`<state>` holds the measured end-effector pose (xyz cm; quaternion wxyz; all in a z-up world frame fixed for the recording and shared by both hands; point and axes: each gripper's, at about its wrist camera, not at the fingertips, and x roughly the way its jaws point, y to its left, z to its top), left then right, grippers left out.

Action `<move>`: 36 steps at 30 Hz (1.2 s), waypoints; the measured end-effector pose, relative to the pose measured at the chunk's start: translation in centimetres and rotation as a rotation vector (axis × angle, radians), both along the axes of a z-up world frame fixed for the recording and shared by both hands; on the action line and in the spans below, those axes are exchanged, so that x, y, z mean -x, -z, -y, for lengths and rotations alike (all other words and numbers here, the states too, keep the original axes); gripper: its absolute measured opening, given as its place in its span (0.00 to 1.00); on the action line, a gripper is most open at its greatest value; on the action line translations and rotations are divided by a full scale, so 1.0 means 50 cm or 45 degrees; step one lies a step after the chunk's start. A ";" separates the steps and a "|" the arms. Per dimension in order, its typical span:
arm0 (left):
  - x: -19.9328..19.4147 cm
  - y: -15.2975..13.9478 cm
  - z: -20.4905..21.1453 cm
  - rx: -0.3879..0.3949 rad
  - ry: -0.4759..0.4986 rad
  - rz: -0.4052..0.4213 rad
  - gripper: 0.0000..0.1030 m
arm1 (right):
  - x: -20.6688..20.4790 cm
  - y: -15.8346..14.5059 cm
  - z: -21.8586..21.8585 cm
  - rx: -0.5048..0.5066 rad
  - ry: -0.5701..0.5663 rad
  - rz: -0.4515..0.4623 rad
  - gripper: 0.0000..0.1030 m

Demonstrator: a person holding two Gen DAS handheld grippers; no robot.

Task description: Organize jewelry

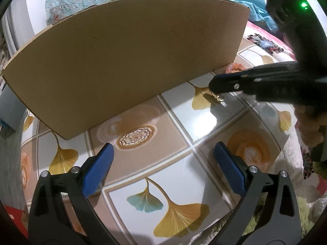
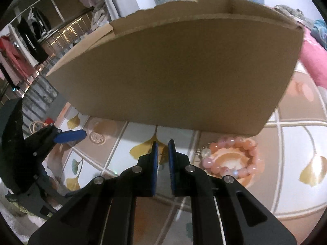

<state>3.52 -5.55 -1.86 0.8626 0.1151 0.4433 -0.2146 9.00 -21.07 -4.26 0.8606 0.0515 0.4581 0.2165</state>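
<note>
While pinching a small gold trinket [image 1: 214, 98] near the brown cardboard box [image 1: 122, 57] | right gripper [image 2: 162, 145] fingers narrow | left gripper [image 1: 163, 149] wide, empty | pink bead bracelet [image 2: 233, 157] right.

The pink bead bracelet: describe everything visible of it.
The pink bead bracelet is a closed loop of round, glossy, translucent peach-pink beads, with one clearer bead and a small metallic bit on its left side. It lies flat on the patterned tabletop, over an orange motif, just in front of the cardboard box near its right corner. Whether it touches the box cannot be told. Neither gripper touches it; the right gripper is beside it.
</note>
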 end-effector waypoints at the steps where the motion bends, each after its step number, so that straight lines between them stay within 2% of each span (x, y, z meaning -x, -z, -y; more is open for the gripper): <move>1: 0.000 0.000 0.000 -0.001 0.006 -0.003 0.92 | 0.003 -0.001 -0.003 -0.003 -0.011 0.003 0.10; 4: 0.001 -0.001 -0.003 -0.002 0.017 -0.005 0.92 | 0.016 0.001 -0.017 -0.041 -0.050 -0.023 0.10; 9: 0.003 0.000 0.000 0.003 0.036 0.007 0.92 | 0.041 0.012 -0.027 -0.174 -0.085 -0.095 0.10; 12: 0.004 -0.001 -0.003 0.005 0.037 0.011 0.92 | 0.047 0.004 -0.006 -0.205 -0.030 -0.078 0.10; 15: 0.006 0.000 -0.005 0.010 0.035 0.022 0.92 | 0.048 -0.005 0.048 -0.298 0.070 -0.087 0.10; 22: 0.005 -0.005 -0.001 0.014 0.035 0.000 0.92 | 0.067 0.003 0.075 -0.282 0.131 -0.090 0.11; 26: 0.024 -0.031 0.021 0.050 0.124 0.092 0.92 | 0.073 0.009 0.084 -0.283 0.142 -0.080 0.11; 29: 0.037 -0.045 0.049 0.039 0.210 0.160 0.92 | 0.072 0.013 0.096 -0.290 0.145 -0.071 0.11; 30: 0.040 -0.047 0.059 0.031 0.239 0.176 0.90 | 0.073 0.014 0.097 -0.294 0.141 -0.066 0.11; 32: 0.044 -0.046 0.082 -0.002 0.301 0.192 0.70 | 0.075 0.015 0.098 -0.297 0.133 -0.058 0.11; 33: 0.042 -0.043 0.094 -0.025 0.330 0.185 0.67 | 0.075 0.016 0.099 -0.300 0.128 -0.055 0.11; 35: 0.032 -0.038 0.111 -0.051 0.377 0.158 0.53 | 0.075 0.015 0.100 -0.309 0.120 -0.053 0.11; 36: 0.031 -0.037 0.115 -0.062 0.396 0.147 0.49 | 0.075 0.017 0.101 -0.316 0.114 -0.053 0.11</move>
